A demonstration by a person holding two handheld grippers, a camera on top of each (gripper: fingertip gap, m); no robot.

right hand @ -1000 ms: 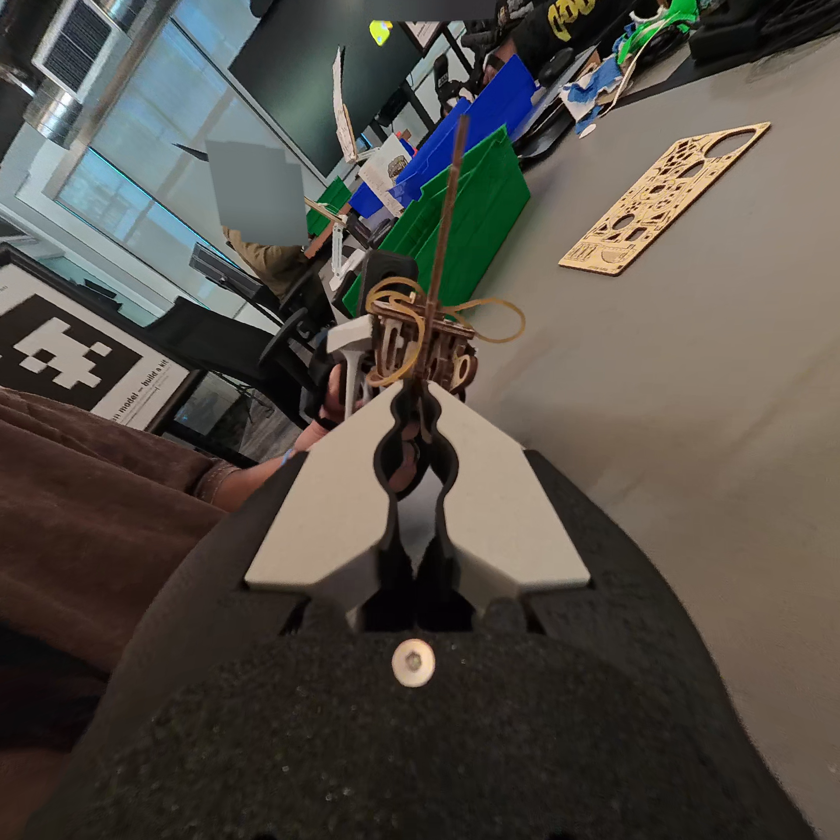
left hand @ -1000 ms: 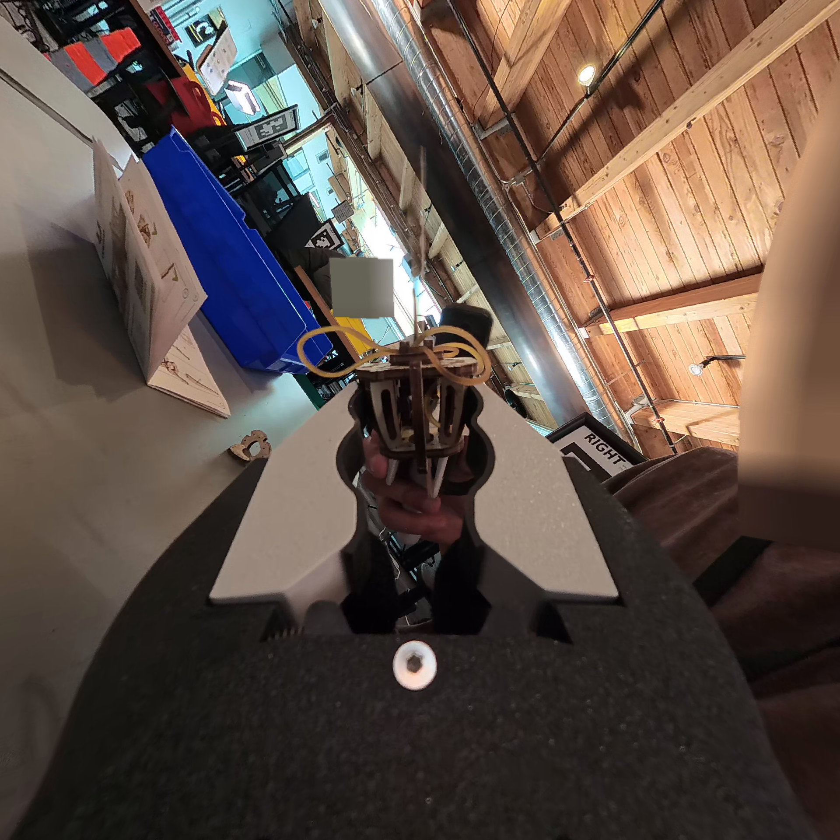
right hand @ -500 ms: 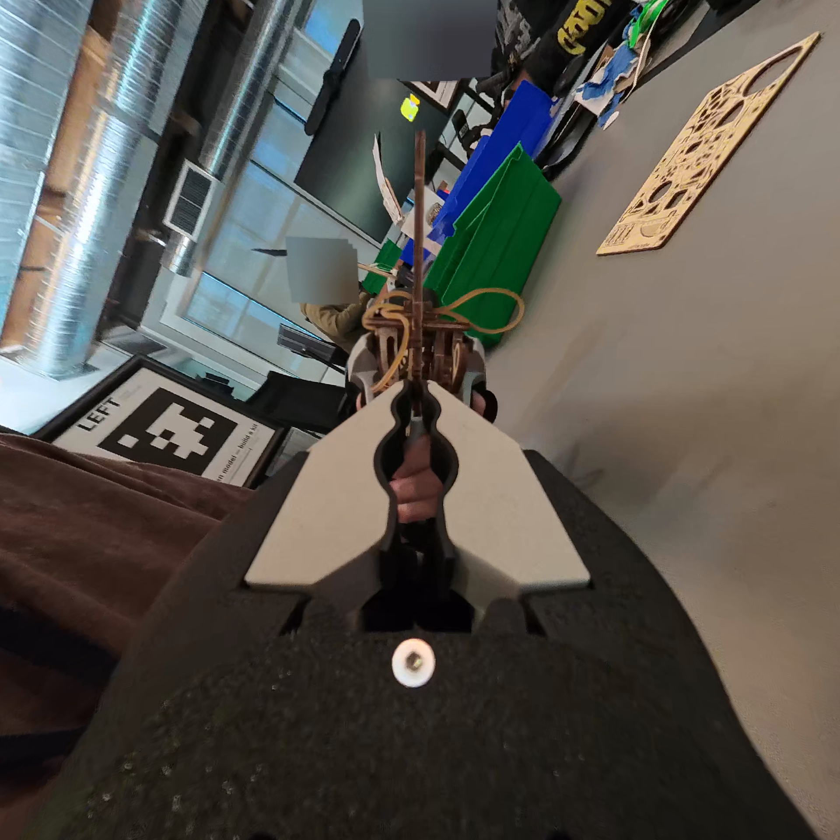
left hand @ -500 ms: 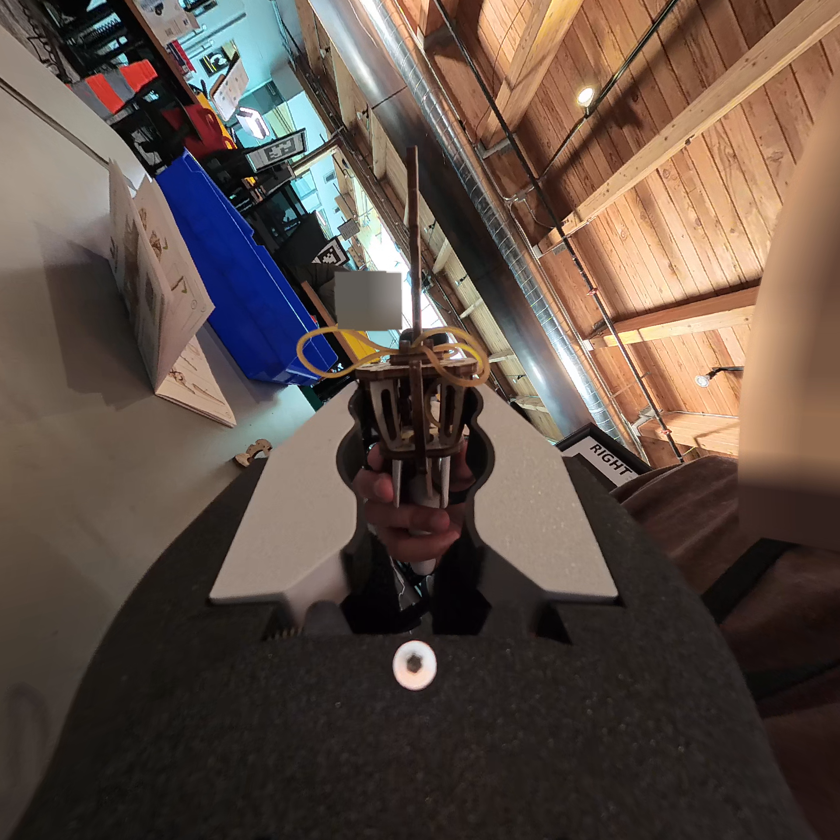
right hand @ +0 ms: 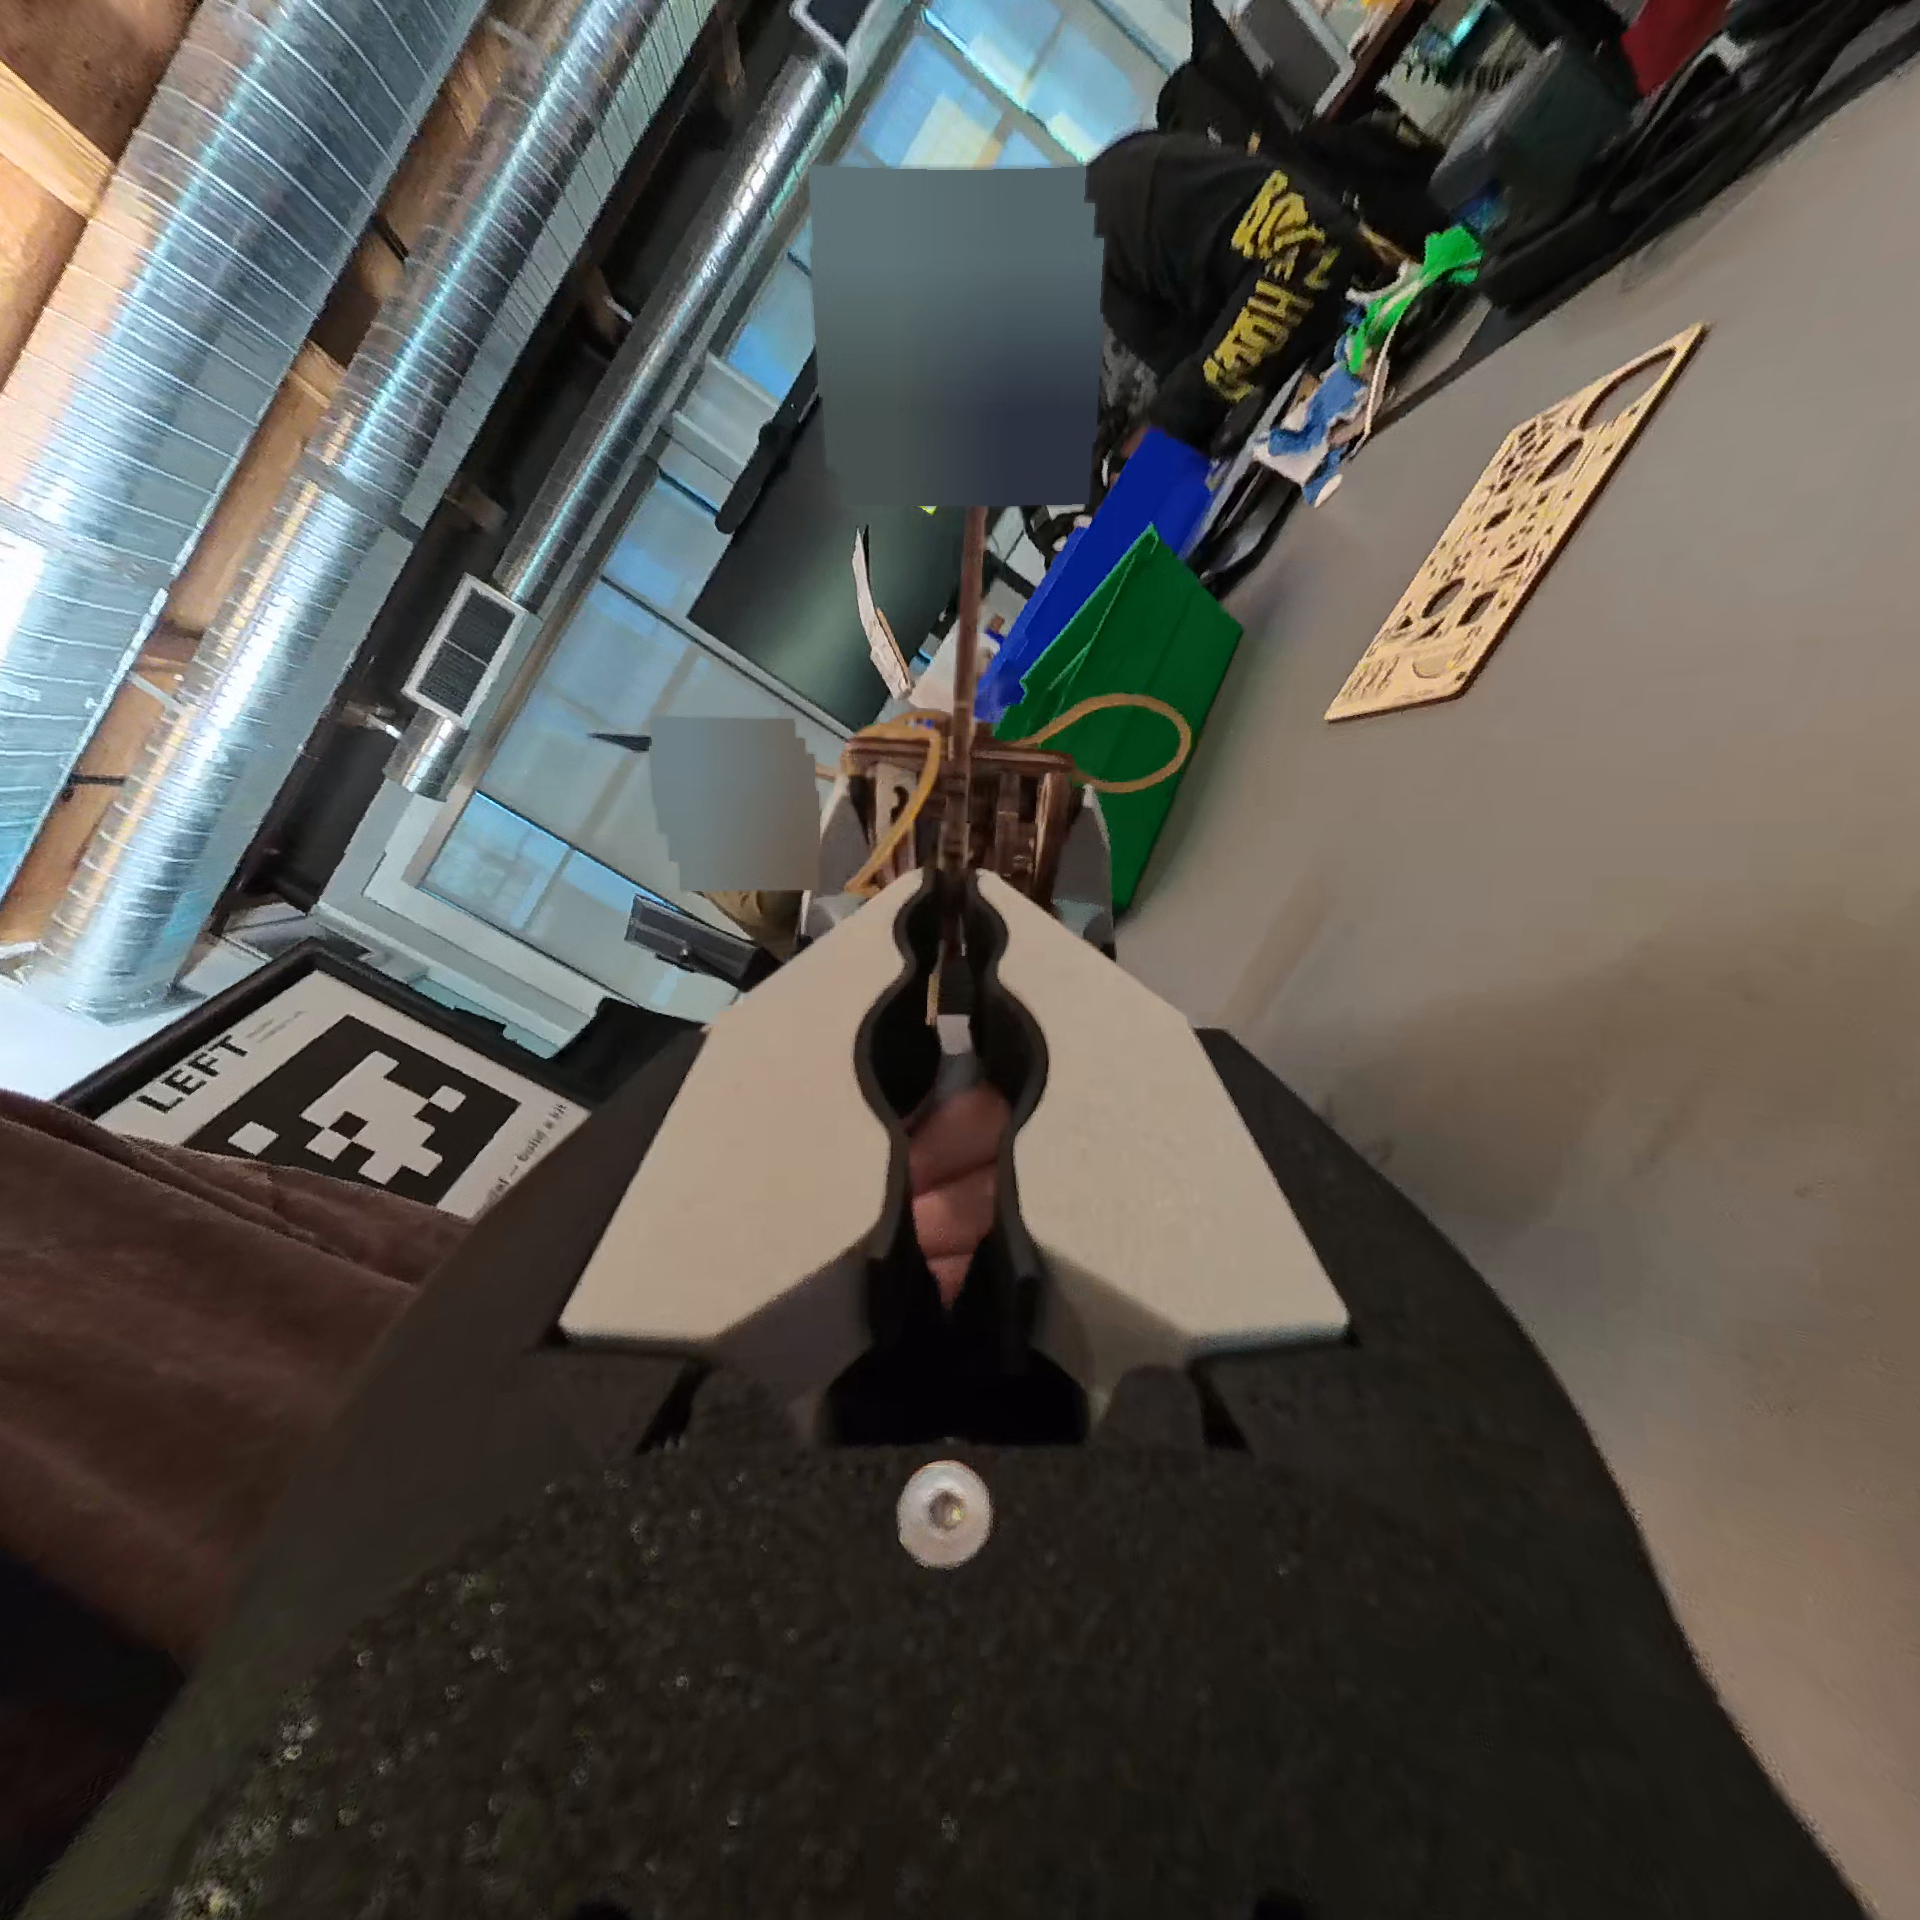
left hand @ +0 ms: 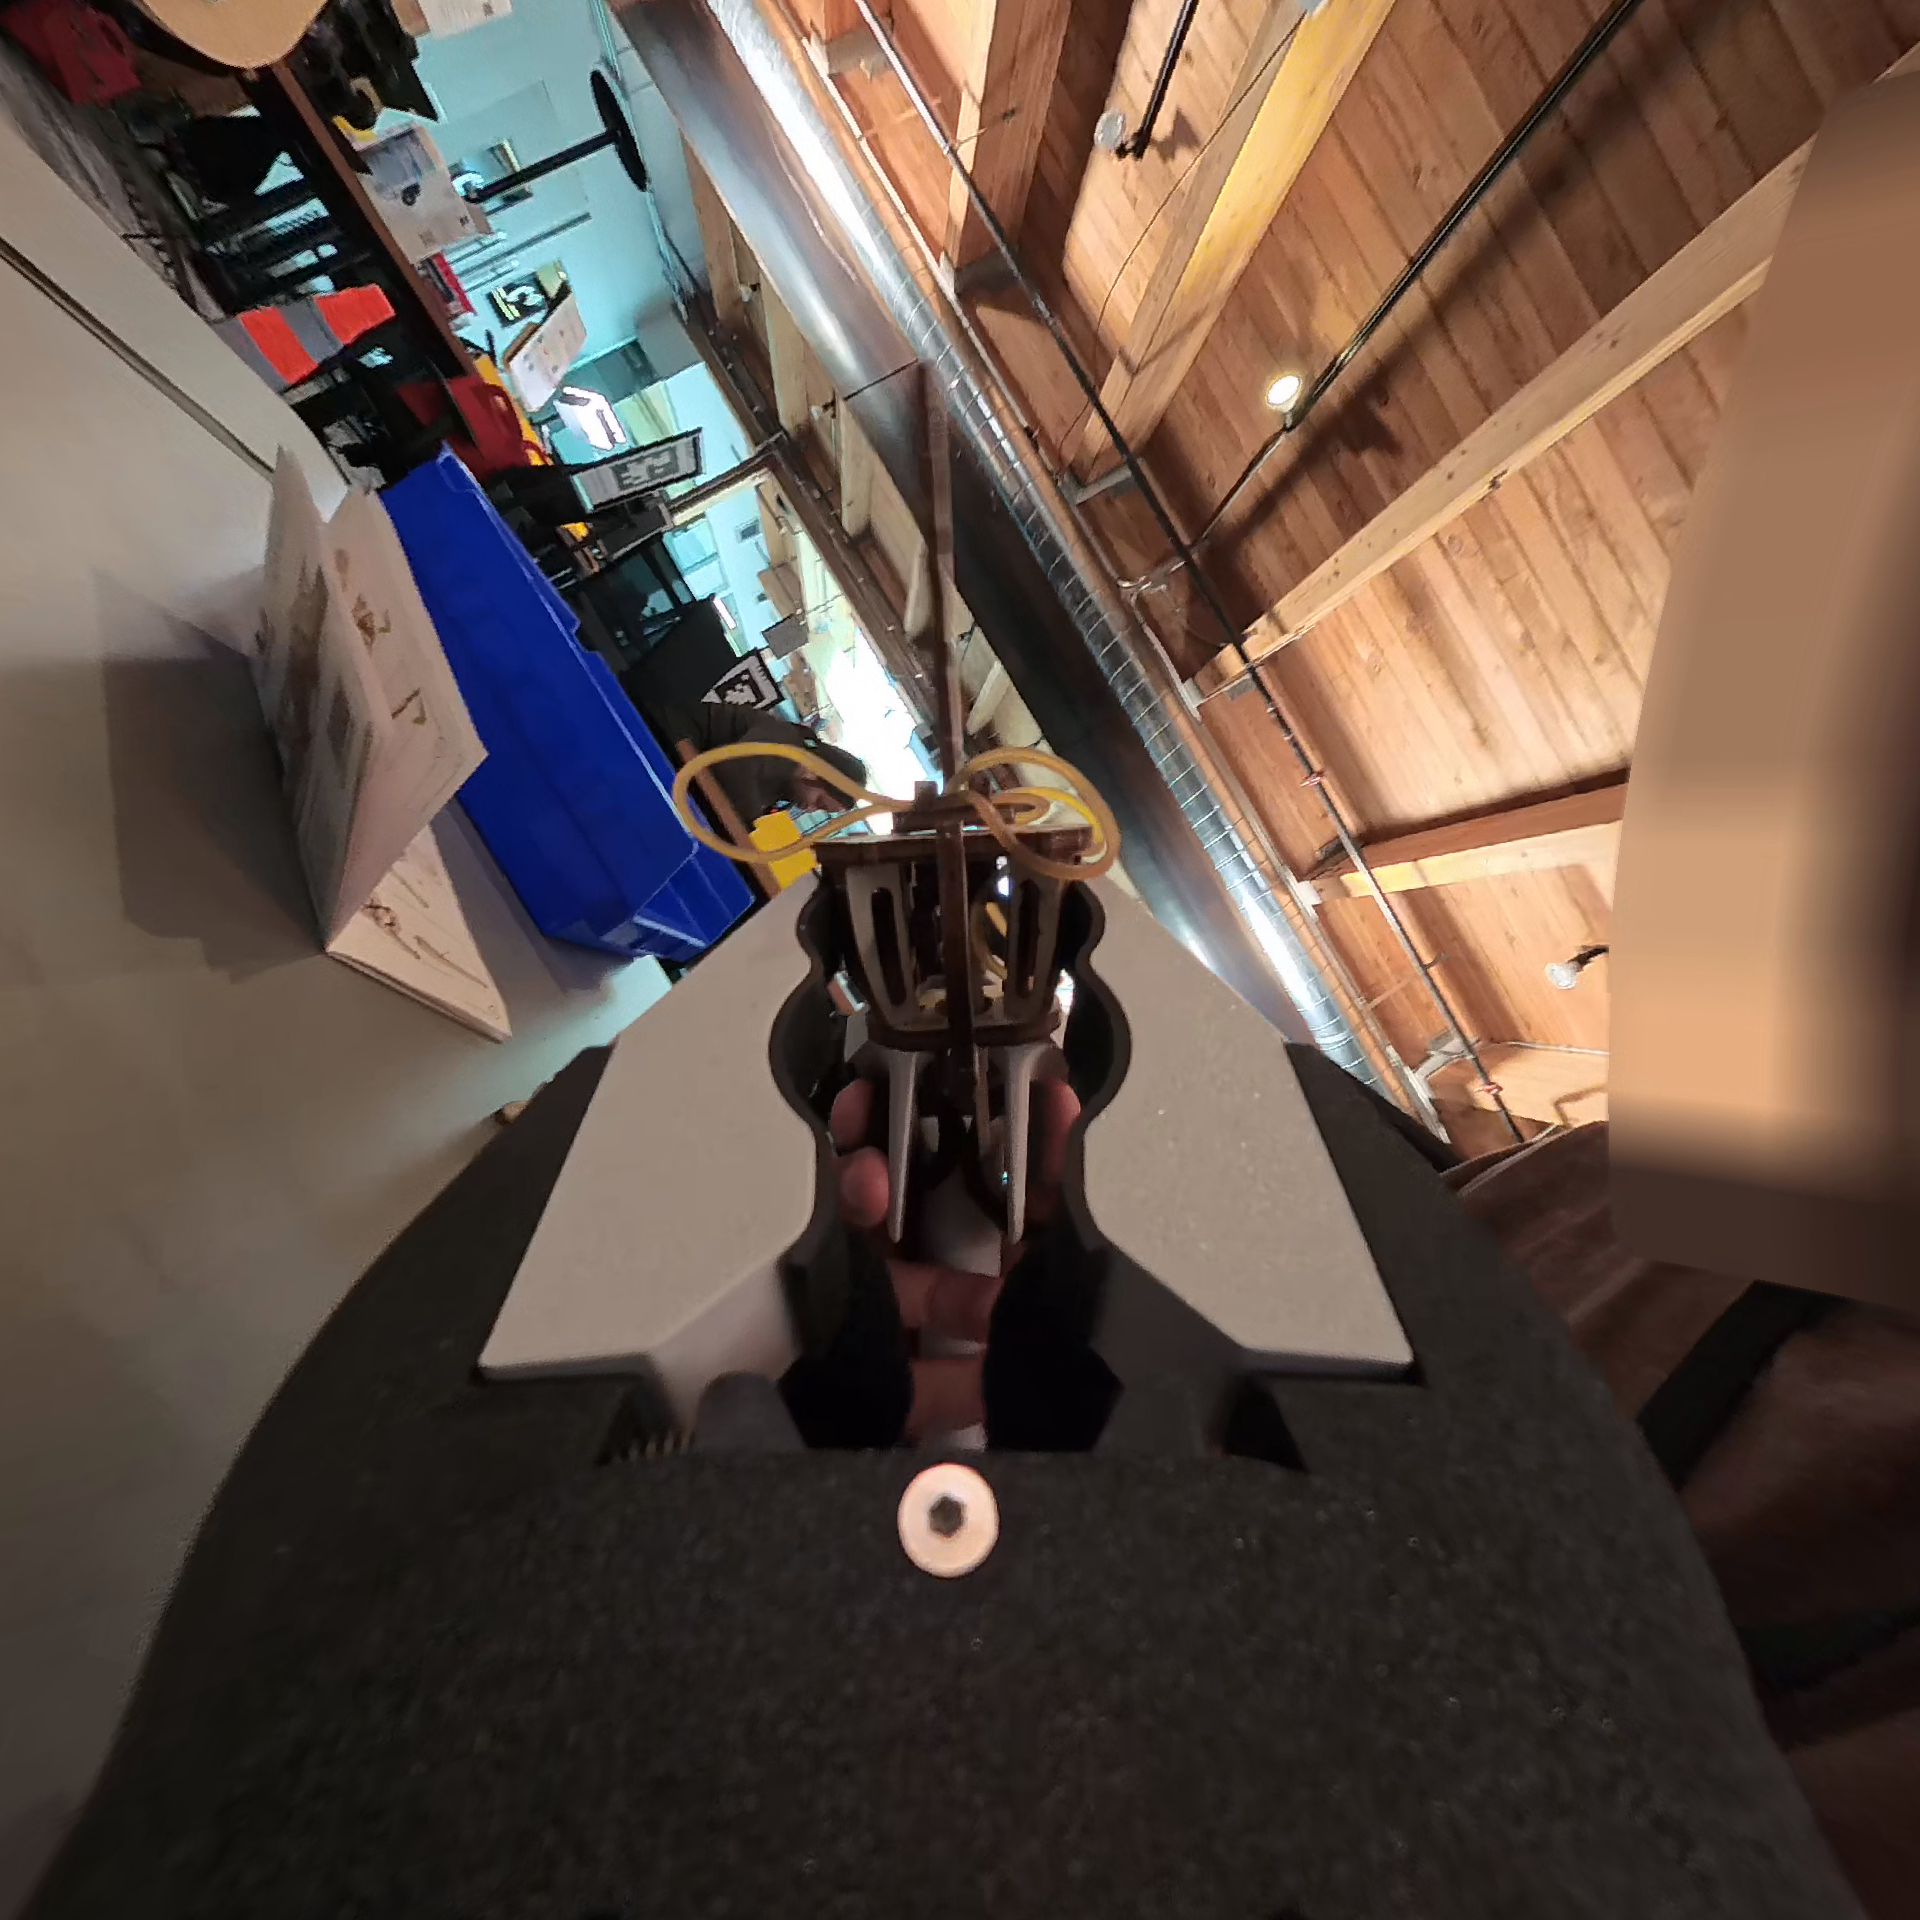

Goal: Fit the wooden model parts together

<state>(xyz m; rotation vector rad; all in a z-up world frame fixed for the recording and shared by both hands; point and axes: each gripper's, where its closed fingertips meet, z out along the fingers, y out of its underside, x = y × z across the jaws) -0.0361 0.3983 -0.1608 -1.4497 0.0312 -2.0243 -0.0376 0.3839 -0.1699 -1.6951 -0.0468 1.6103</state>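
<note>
The small dark-brown slotted wooden model (left hand: 940, 935), looped with yellow rubber bands (left hand: 1044, 821), sits clamped between the left gripper (left hand: 940, 925) jaws. Its thin wooden mast (right hand: 971, 634) points straight away along the fingers. The right gripper (right hand: 951, 899) jaws pinch the mast's base.

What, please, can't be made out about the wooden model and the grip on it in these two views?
- Left wrist view: where the wooden model is gripped; the left gripper fingers hide its sides.
- Right wrist view: the right gripper covers the model's lower part.
- Right wrist view: the thin stick top, behind a blur patch.
</note>
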